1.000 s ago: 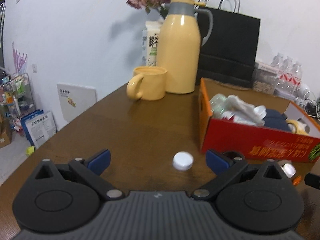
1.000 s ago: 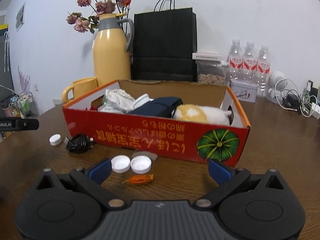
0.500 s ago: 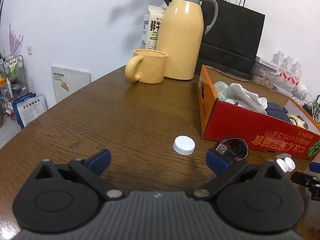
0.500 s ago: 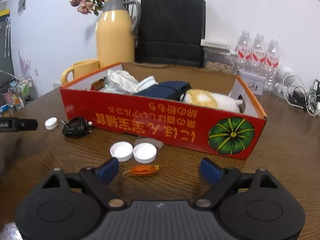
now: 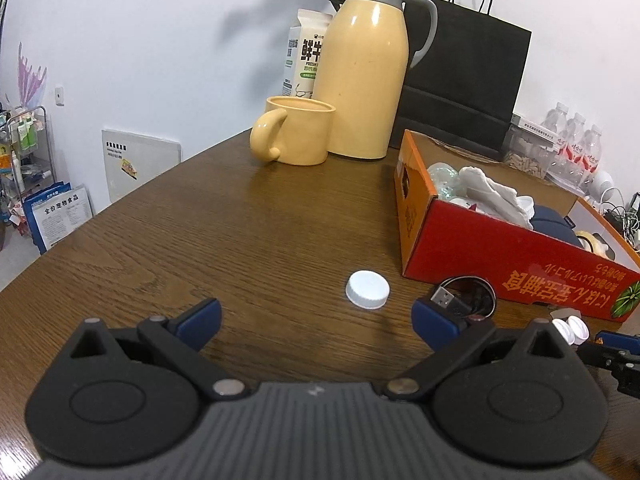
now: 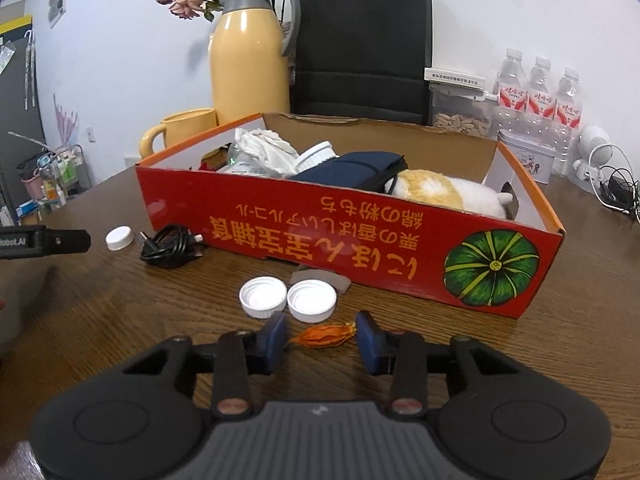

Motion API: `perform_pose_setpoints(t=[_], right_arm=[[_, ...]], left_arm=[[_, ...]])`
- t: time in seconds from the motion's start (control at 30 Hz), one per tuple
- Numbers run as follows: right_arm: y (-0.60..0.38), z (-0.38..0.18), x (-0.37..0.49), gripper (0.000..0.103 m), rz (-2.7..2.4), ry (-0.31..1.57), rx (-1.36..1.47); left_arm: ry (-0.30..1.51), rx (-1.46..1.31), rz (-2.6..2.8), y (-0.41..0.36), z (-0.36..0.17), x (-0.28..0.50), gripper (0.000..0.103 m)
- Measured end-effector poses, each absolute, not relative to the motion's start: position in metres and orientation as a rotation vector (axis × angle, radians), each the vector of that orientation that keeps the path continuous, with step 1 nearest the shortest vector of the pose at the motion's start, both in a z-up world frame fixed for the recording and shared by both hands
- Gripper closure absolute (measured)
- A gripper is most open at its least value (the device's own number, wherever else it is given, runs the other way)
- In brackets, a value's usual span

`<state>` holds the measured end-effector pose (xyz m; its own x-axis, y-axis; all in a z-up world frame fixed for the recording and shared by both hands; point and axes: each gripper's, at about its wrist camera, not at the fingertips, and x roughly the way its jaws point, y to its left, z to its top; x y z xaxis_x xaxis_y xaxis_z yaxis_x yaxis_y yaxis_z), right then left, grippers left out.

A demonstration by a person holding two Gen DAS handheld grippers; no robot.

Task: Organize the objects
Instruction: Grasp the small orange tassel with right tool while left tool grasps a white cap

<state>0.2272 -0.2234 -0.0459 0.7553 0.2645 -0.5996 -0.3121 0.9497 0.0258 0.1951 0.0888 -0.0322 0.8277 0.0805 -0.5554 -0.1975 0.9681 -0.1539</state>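
Lived-in home room, wooden table [image 5: 248, 232], thermos [image 5: 362, 76], mug [image 5: 298, 130]

Box [image 6: 348, 236] on worktop [image 6: 560, 320]; jug [image 6: 250, 64] and mug [image 6: 184, 128] behind its left end. Before box: two caps [image 6: 286, 298] side by side, dried flower [image 6: 326, 334] nearer. Left: cable coil [image 6: 172, 246], then lone cap [image 6: 119, 237]. Bottles [image 6: 540, 96] behind right.

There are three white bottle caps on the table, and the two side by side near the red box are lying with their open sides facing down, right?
Not quite. There are three white caps, but the right wrist view shows the two caps side by side near the red box lying open side up, their hollow insides showing. The single cap lies closed top up.
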Motion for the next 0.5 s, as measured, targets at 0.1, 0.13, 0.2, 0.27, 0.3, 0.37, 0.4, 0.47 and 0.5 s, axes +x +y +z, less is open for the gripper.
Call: perform_pose_setpoints(t=[0.1, 0.13, 0.2, 0.27, 0.3, 0.37, 0.4, 0.47, 0.5], right_arm=[[-0.2228, -0.0454, 0.2261, 0.076, 0.319, 0.638, -0.08], [-0.2226, -0.0453, 0.2259, 0.076, 0.319, 0.638, -0.081], [-0.2227, -0.0454, 0.2257, 0.076, 0.318, 0.637, -0.079], [-0.2231, -0.0449, 0.2251, 0.078, 0.316, 0.632, -0.077], [-0.2234, -0.0446, 0.2247, 0.078, 0.316, 0.629, -0.076], [-0.2236, -0.0443, 0.2239, 0.081, 0.317, 0.626, -0.076], [-0.2241, -0.044, 0.2236, 0.081, 0.318, 0.625, -0.076], [-0.2244, -0.0434, 0.2223, 0.084, 0.317, 0.619, -0.076], [-0.2251, -0.0432, 0.2219, 0.084, 0.318, 0.616, -0.074]], left_arm=[[0.579, -0.205, 0.153, 0.088, -0.0324, 0.1953, 0.0], [0.58, -0.204, 0.154, 0.0878, -0.0325, 0.1953, 0.0], [0.579, -0.202, 0.156, 0.0878, -0.0327, 0.1953, 0.0], [0.58, -0.199, 0.158, 0.0877, -0.0329, 0.1957, 0.0], [0.58, -0.199, 0.159, 0.0876, -0.0331, 0.1958, 0.0], [0.58, -0.197, 0.161, 0.0875, -0.0333, 0.1958, 0.0], [0.58, -0.196, 0.162, 0.0874, -0.0333, 0.1958, 0.0], [0.581, -0.196, 0.164, 0.0877, -0.0335, 0.196, 0.0], [0.582, -0.197, 0.167, 0.0878, -0.0334, 0.1961, 0.0]])
